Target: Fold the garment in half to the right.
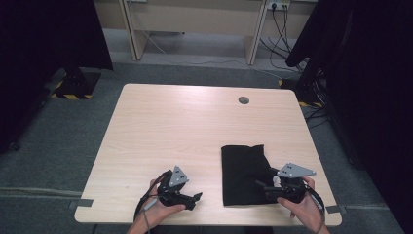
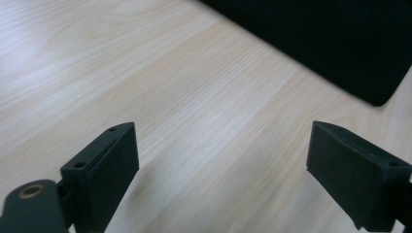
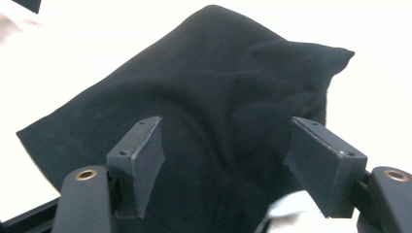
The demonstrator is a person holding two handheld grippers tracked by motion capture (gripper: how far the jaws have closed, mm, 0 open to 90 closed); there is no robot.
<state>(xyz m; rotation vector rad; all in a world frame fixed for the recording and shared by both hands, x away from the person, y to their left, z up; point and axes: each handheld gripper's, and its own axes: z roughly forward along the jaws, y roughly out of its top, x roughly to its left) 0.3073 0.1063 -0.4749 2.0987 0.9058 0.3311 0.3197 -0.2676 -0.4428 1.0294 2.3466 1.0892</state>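
Note:
A black cloth [image 1: 242,170], folded into a rough rectangle, lies on the near right part of the wooden table [image 1: 185,126]. My right gripper [image 1: 262,186] sits at the cloth's near right edge, pointing left over it. In the right gripper view the jaws of the right gripper [image 3: 226,150] stand open above the rumpled cloth [image 3: 218,92], with no pad pressing on it. My left gripper [image 1: 196,197] rests near the table's front edge, left of the cloth. Its own view has the left gripper [image 2: 221,160] open over bare wood, the cloth [image 2: 330,43] lying ahead to the right.
A round grey cable hole [image 1: 243,100] sits near the table's far edge. Black curtains [image 1: 44,44] hang at both sides. Beyond the table stand pale desk legs [image 1: 134,34], with cables [image 1: 280,44] on the grey floor at the back right.

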